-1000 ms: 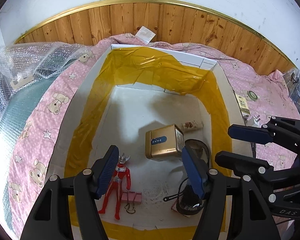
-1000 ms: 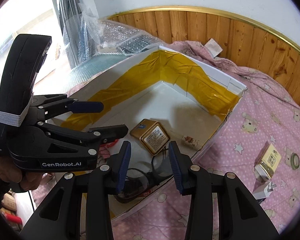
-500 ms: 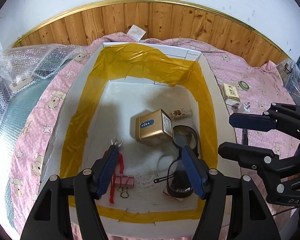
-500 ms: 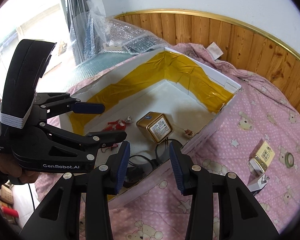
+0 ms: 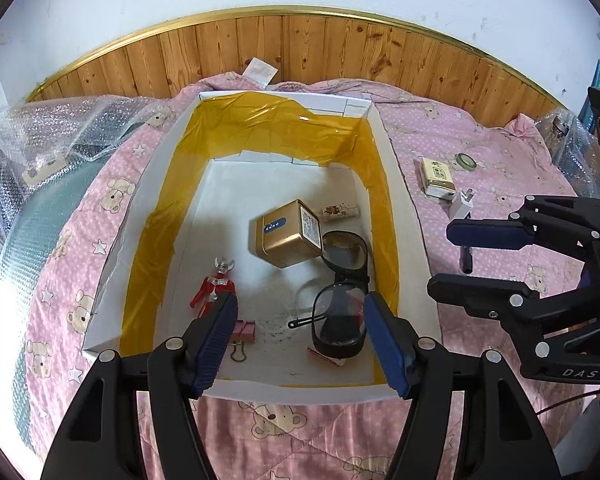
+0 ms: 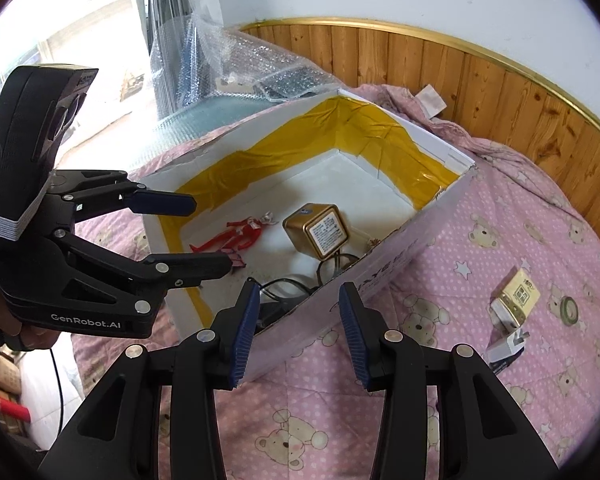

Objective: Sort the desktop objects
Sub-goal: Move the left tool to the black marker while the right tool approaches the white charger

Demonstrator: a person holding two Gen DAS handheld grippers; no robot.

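Left hand-held gripper [image 5: 300, 336] spread wide and empty, poised above the near end of the white box [image 5: 404, 216]. Right hand-held gripper [image 6: 296, 332] likewise spread, empty, beside the box's outer wall. Inside the box: gold tin [image 5: 288, 234], red figure [image 5: 214, 286], goggles [image 5: 342, 292] (pink clip [image 5: 244, 330] too). Outside it, on the pink quilt [image 5: 500, 184]: small carton [image 5: 438, 178], tape roll [image 5: 467, 160].
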